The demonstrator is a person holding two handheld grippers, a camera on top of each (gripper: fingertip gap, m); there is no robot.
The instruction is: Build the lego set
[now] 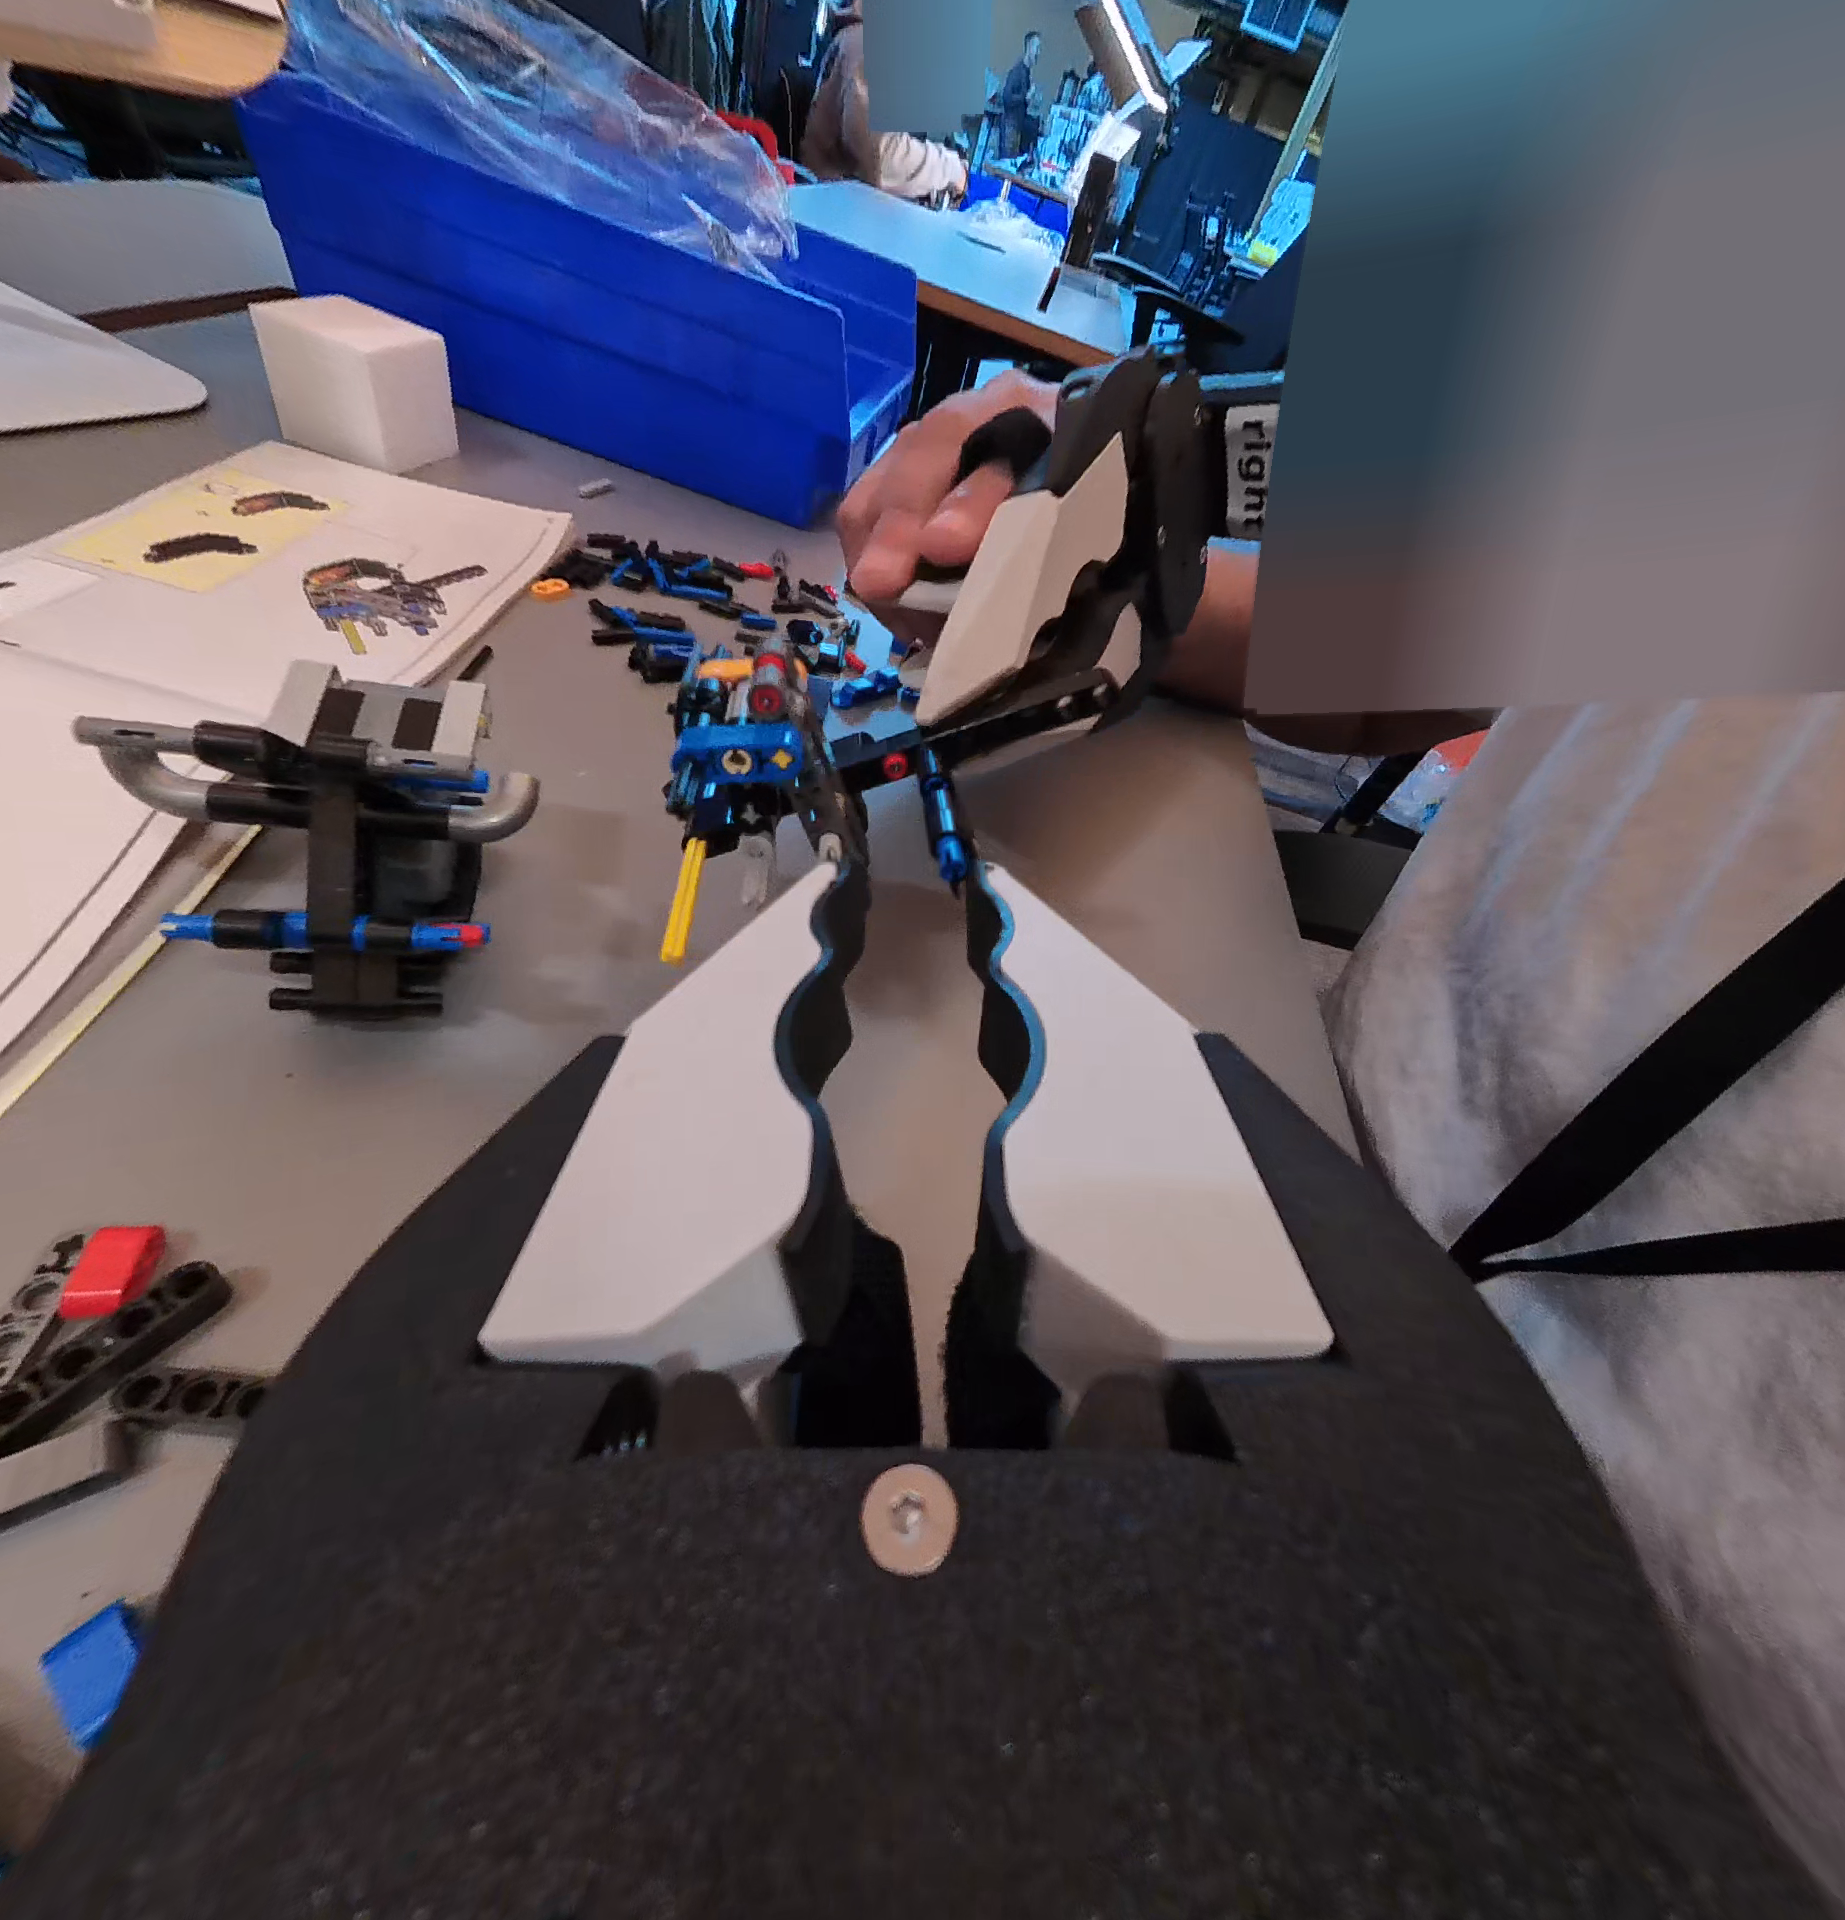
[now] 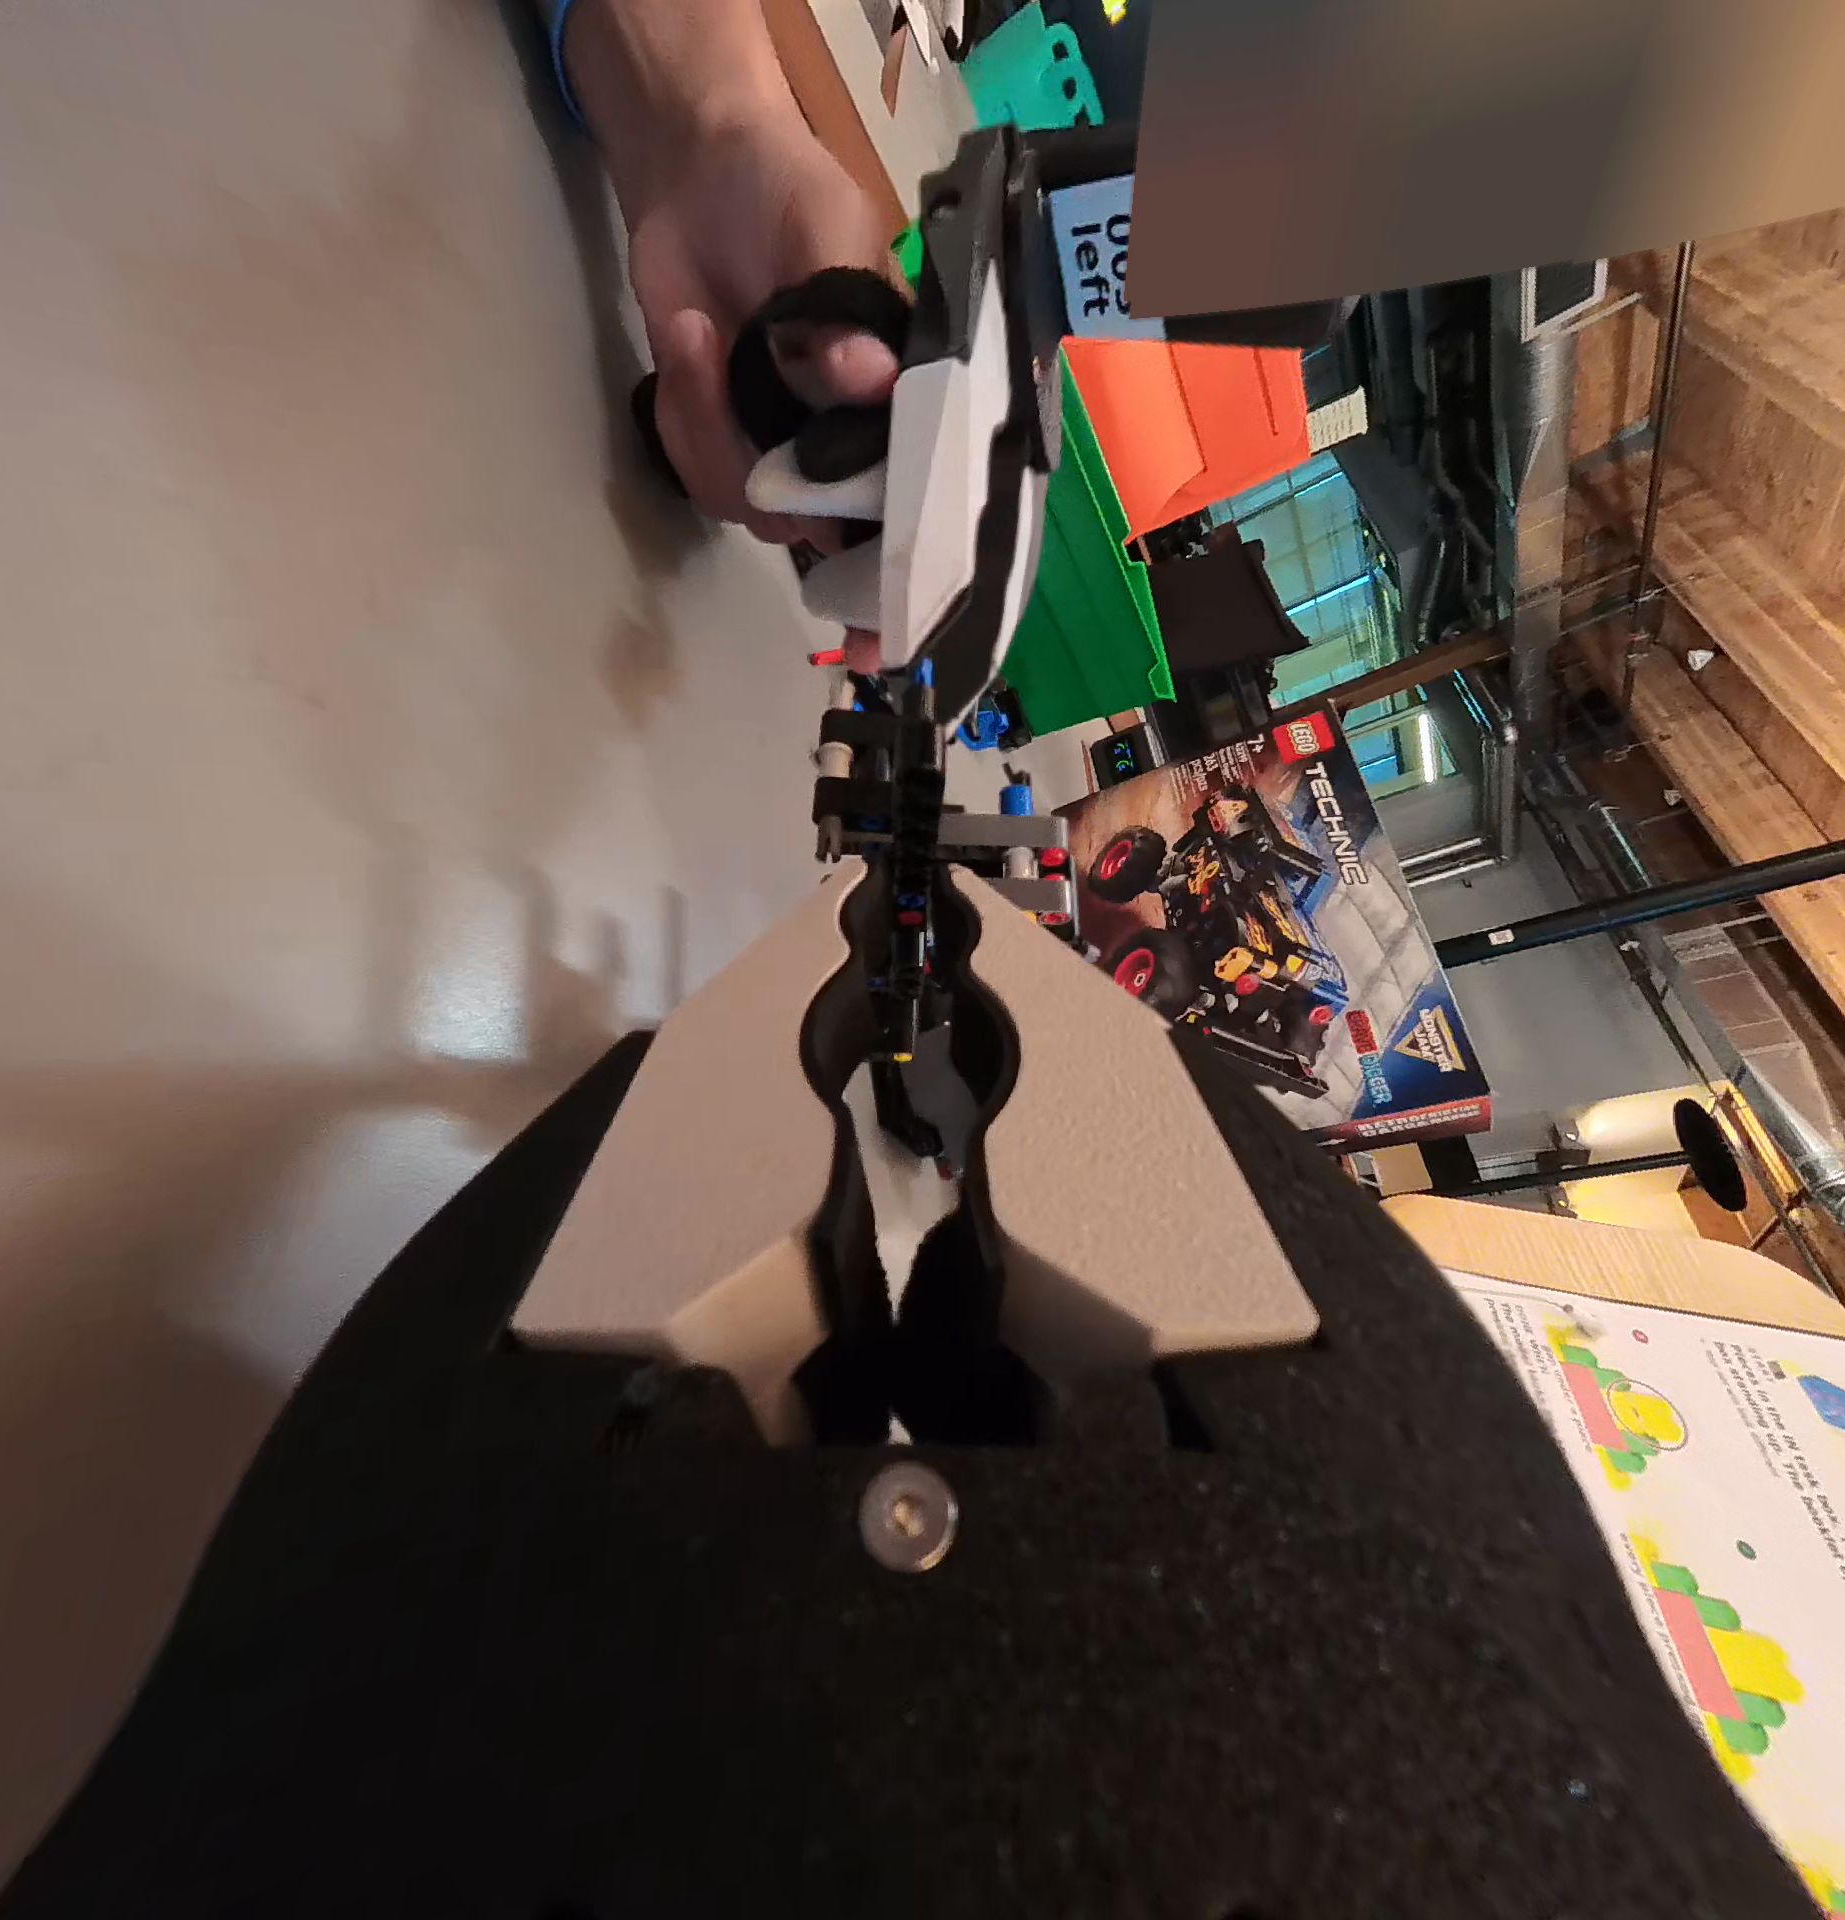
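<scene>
A small lego assembly of black beams, blue pins and a yellow axle is held just above the grey table. My left gripper is closed to a narrow gap on its near end, with a black beam and a blue axle at the fingertips. My right gripper comes in from the right and pinches a black beam of the same assembly. In the right wrist view my right gripper is shut on the black beam of the assembly. The left gripper meets its far end.
A second black and grey sub-assembly stands to the left beside the open instruction booklet. Loose pieces lie behind, and black beams with a red piece lie near left. A blue bin, white block and lego box stand around. Across from one pair of fingers to the other is roughly 5 cm.
</scene>
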